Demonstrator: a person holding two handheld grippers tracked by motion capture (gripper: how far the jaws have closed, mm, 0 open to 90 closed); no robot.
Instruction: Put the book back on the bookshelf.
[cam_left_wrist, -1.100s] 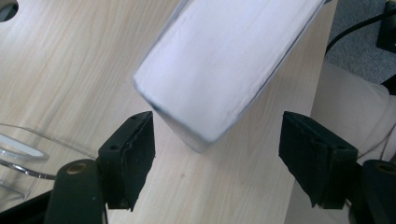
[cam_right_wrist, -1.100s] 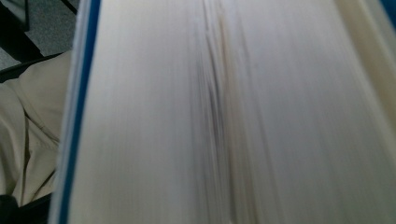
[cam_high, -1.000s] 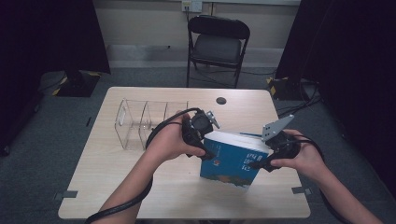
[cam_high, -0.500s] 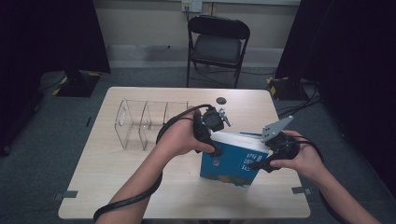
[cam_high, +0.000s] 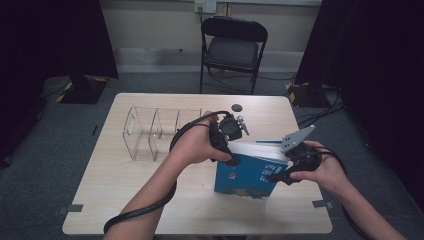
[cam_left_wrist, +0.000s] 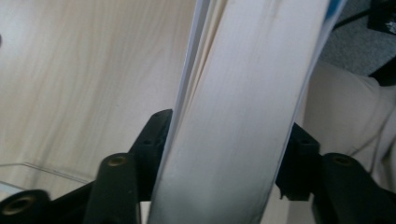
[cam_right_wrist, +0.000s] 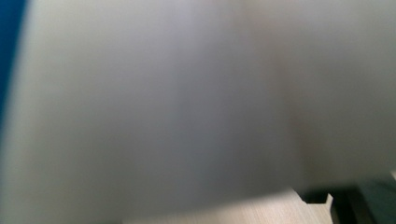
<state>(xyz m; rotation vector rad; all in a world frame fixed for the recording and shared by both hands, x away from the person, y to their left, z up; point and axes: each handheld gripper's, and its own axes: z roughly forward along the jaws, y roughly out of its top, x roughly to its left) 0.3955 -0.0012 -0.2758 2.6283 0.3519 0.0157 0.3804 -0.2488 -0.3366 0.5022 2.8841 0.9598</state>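
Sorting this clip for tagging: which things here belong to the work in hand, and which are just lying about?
In the job:
- blue book, standing on the table
- left claw, jaws just closing, page block between them
- right claw, at the book's right end

Lying about:
- clear divided organizer
- small dark disc
- folding chair

Black folding chair (cam_high: 233, 47) against beige wall (cam_high: 155, 22), grey carpet floor (cam_high: 60, 150), dark curtains (cam_high: 50, 35), wooden table (cam_high: 125, 200)
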